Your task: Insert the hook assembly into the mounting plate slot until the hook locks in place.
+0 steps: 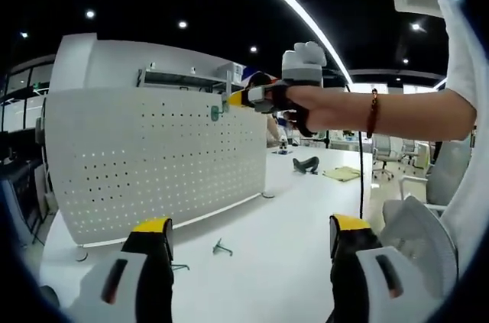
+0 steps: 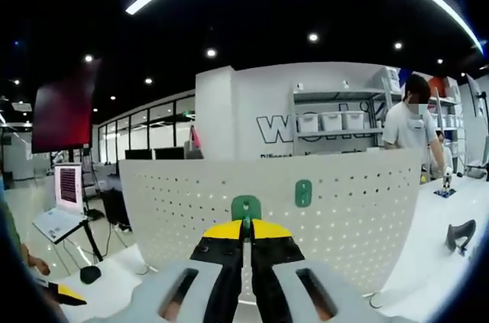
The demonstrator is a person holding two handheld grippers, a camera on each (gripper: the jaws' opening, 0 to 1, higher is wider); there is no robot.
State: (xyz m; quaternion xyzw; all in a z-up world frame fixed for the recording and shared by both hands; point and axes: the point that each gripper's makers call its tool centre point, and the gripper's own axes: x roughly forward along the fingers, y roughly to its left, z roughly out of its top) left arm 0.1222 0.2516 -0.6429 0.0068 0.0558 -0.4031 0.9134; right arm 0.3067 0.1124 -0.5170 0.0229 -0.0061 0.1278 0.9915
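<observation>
In an open office, the right gripper fingers pinch a green hook at the pegboard; misalignment could jam it. Left gripper fingers gape wide above the bench.

The white surface holds a tall white board full of holes, standing up. A small metal hook lies near the board. A black thing and a yellow sheet lie far back.

Bright, even light falls from a long ceiling strip and small round spotlights against a dark ceiling, shadows on the white surface are faint, and fisheye distortion bends straight lines near the edges.
</observation>
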